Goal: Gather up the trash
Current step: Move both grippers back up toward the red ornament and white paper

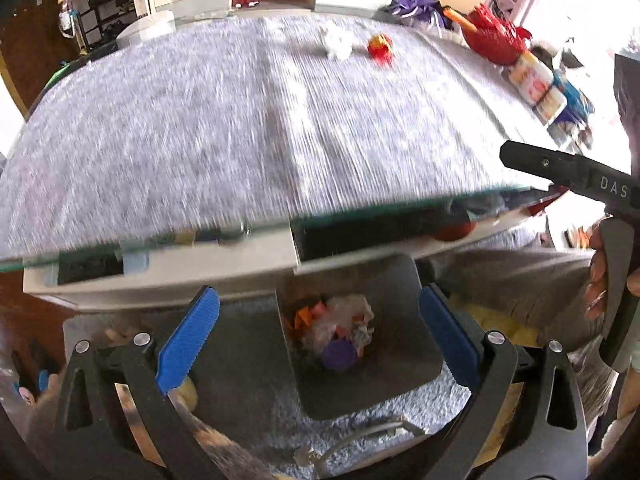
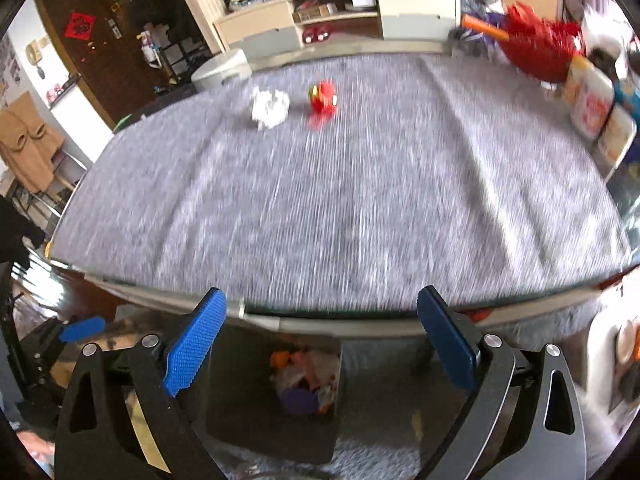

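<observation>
Both your grippers are empty: the left gripper has its jaws spread wide with nothing between the blue pads, and the right gripper is just as wide and just as bare. Below them, on the floor by the near edge of the table, sits the bin, already holding a heap of scraps, so you look to be between loads, with the next pickup ahead of you.

Two pieces remain on the table, both close to its far edge: a white wad and, just beside it, a red scrap. They lie well apart from both grippers, across the whole cloth.

Your next move, as I judge it, calls for a long reach over the table, one gripper to each piece, jaws kept wide until the pads straddle it. The wad looks light and may skid when nudged.
</observation>
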Demonstrator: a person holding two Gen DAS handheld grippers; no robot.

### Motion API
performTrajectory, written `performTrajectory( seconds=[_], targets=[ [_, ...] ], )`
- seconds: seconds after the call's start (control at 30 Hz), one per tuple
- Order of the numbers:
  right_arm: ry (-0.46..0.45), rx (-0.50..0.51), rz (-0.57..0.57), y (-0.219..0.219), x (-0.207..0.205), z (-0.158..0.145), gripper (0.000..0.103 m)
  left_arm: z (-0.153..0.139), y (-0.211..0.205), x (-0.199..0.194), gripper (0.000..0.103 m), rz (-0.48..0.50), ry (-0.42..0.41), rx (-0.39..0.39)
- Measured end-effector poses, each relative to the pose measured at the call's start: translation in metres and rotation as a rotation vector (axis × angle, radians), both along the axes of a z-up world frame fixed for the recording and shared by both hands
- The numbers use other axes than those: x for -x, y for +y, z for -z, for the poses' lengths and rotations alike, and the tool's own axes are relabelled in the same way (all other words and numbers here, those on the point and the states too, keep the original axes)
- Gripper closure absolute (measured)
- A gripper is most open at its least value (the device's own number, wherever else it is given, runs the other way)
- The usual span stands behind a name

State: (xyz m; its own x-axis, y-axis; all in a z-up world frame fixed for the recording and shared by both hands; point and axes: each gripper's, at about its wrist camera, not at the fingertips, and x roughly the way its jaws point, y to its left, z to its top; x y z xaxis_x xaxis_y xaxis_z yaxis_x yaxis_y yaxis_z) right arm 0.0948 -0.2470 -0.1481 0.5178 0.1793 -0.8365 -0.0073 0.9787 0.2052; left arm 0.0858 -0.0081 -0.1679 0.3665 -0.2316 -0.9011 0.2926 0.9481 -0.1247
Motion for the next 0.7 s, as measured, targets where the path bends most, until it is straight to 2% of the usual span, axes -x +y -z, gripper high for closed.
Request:
performTrajectory(
  seconds=[0.2, 0.33, 0.6, 0.67, 0.7],
  targets=[
    [-0.046, 0.026, 0.012, -0.004, -0.044, -0.016, 0.006, -0.026, 0.001, -0.047, 0.008, 0.005, -0.035, -0.013],
    [-0.050, 0.014, 0.022, -0.007, -0.075, -0.018, 0.006, -0.038, 0.002, -0.086, 0.008, -0.027, -0.062, -0.021],
    [-0.056, 0.050, 0.036, -0.005, -0.141, -0.004, 0.007, -0.030, -0.019, -0.147, 0.008, -0.013, -0.077, -0.037],
    [-0.056, 0.056, 0.031, -0.004, -0.157, 0.002, 0.009, -0.024, -0.027, -0.159, 0.008, -0.005, -0.074, -0.046],
    [-0.054, 0.055, 0.027, -0.002, -0.163, 0.005, 0.014, -0.021, -0.030, -0.164, 0.008, -0.001, -0.074, -0.050]
  ],
)
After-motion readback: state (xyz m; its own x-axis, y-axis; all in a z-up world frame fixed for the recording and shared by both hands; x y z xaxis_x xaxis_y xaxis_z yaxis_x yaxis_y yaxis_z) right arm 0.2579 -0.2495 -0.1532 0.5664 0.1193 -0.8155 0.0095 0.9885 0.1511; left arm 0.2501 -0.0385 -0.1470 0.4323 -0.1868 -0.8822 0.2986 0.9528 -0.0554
